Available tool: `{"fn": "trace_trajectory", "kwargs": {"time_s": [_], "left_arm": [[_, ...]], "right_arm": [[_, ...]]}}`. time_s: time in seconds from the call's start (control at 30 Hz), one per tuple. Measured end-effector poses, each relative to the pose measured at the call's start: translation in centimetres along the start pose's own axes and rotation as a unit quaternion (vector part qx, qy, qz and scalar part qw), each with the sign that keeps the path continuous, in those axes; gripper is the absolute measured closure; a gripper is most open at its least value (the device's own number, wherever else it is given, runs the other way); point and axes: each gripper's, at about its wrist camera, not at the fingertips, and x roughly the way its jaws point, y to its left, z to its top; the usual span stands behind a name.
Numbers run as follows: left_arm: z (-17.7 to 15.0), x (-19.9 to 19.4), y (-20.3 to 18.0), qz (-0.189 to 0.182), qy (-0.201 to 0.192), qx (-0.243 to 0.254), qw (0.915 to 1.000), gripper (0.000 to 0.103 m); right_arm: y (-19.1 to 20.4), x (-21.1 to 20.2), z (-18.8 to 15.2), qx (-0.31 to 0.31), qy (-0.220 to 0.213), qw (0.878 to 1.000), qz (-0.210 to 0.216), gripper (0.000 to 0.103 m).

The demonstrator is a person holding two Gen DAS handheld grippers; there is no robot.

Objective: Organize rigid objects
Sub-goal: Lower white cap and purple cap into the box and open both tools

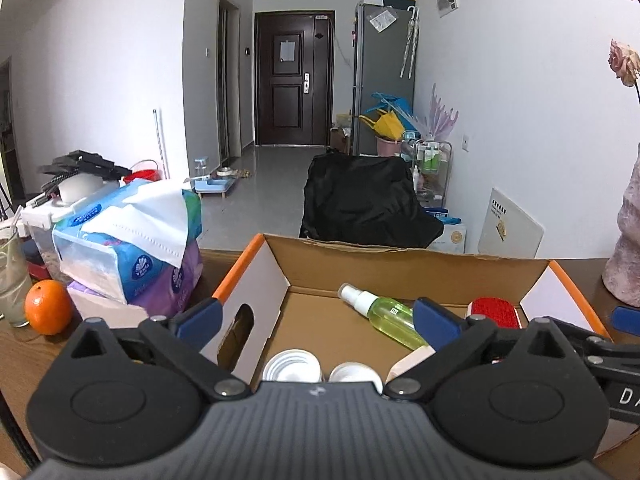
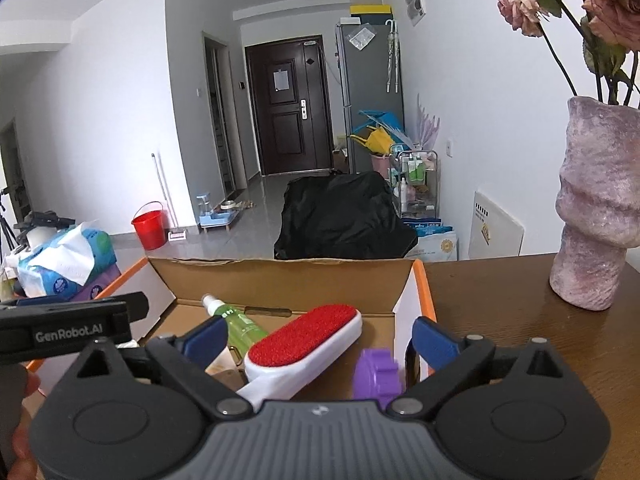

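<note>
Left hand-held gripper (image 1: pixel 316 322) and right hand-held gripper (image 2: pixel 318 338) are seen wide, nothing gripped. Inside cardboard box (image 2: pixel 288 276), lower centre: lint brush (image 2: pixel 308 340) angled upper-right; spray bottle (image 1: pixel 380 312) nozzle aimed upper-left.

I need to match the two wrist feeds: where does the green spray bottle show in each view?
Left wrist: green spray bottle lies centre-right in the cardboard box, cap pointing upper left.
Right wrist: green spray bottle sits left of centre, beside the red lint brush.
Shared landmark: the dark door.
</note>
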Motion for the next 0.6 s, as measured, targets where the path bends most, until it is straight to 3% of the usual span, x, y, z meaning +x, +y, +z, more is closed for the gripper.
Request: {"fn": "trace_trajectory", "kwargs": {"time_s": [0.6], "left_arm": [[-0.5,-1.1,-0.1,0.005,0.002,0.003,1.0,0.0]], "right_arm": [[0.1,-0.6,-0.5,-0.01,-0.003,1.0,-0.001,0.003]]}}
